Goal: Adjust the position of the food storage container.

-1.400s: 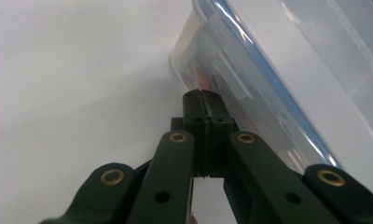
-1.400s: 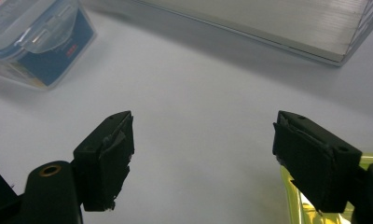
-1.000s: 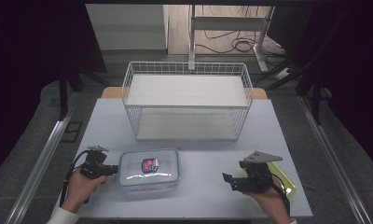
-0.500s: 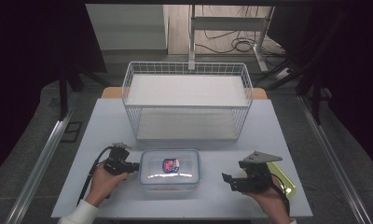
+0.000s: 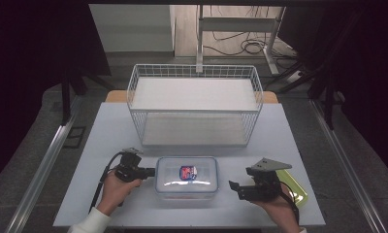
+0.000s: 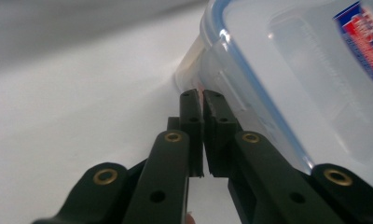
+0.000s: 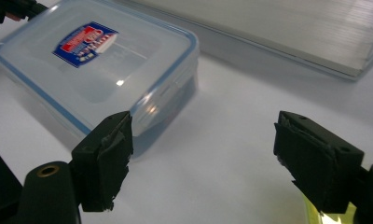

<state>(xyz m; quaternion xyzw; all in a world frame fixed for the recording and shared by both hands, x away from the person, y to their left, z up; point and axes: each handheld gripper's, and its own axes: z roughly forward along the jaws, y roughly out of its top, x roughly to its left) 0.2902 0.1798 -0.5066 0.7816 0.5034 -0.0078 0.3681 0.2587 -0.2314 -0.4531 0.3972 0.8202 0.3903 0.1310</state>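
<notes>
High view – box: the clear plastic container (image 5: 186, 175) with a blue-edged lid and a red-and-blue sticker is set on the pale table (image 5: 109, 126), near the front edge, between the two hands.
High view – basket: a white wire basket (image 5: 194, 109) is parked just behind the container, not touching it.
High view – left gripper (image 5: 146, 172): it's held level, with the tips pushed up against the container's left end.
High view – right gripper (image 5: 235, 188): it's kept a little way off the container's right end, and something yellow-green (image 5: 299, 191) is seen on the table under that hand.
Left gripper view – jaws: they're seen all but together, just a thin slit between the pads, nothing pinched in there – the tips meet the container's side wall below the lid rim.
Right gripper view – jaws: they're spread wide apart with nothing held; the container's near corner is seen just past the left-hand pad, bare table between the pads.
</notes>
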